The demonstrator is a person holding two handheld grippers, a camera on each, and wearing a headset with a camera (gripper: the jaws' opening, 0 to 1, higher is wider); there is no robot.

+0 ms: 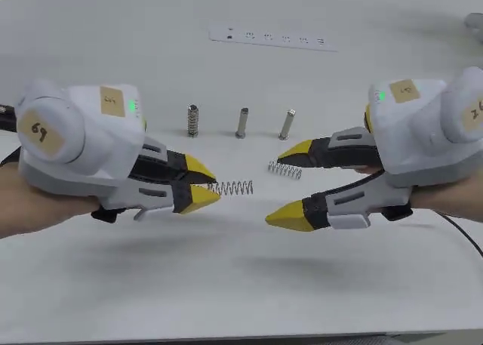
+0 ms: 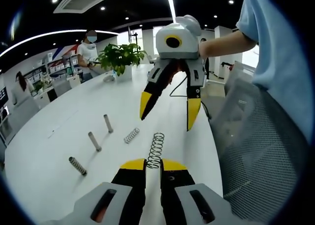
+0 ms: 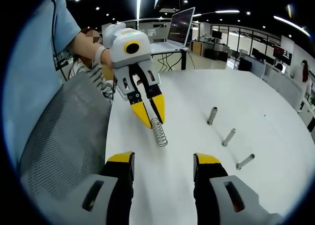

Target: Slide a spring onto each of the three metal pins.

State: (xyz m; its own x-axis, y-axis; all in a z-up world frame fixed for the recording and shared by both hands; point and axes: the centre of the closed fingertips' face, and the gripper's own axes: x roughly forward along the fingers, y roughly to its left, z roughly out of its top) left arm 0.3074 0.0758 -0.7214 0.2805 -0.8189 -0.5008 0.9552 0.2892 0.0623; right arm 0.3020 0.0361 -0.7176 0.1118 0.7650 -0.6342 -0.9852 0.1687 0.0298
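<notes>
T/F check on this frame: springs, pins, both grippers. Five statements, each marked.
1. In the head view, the leftmost pin already wears a spring. True.
2. The left gripper is open and empty. False: it is shut on one end of the held spring.
3. The right gripper is open with nothing between its jaws. True.
4. The middle pin carries a spring. False: it is bare, and so is the right pin.
5. No spring lies on the table. False: a loose spring lies there, in front of the pins, close to the right gripper's upper jaw.
</notes>
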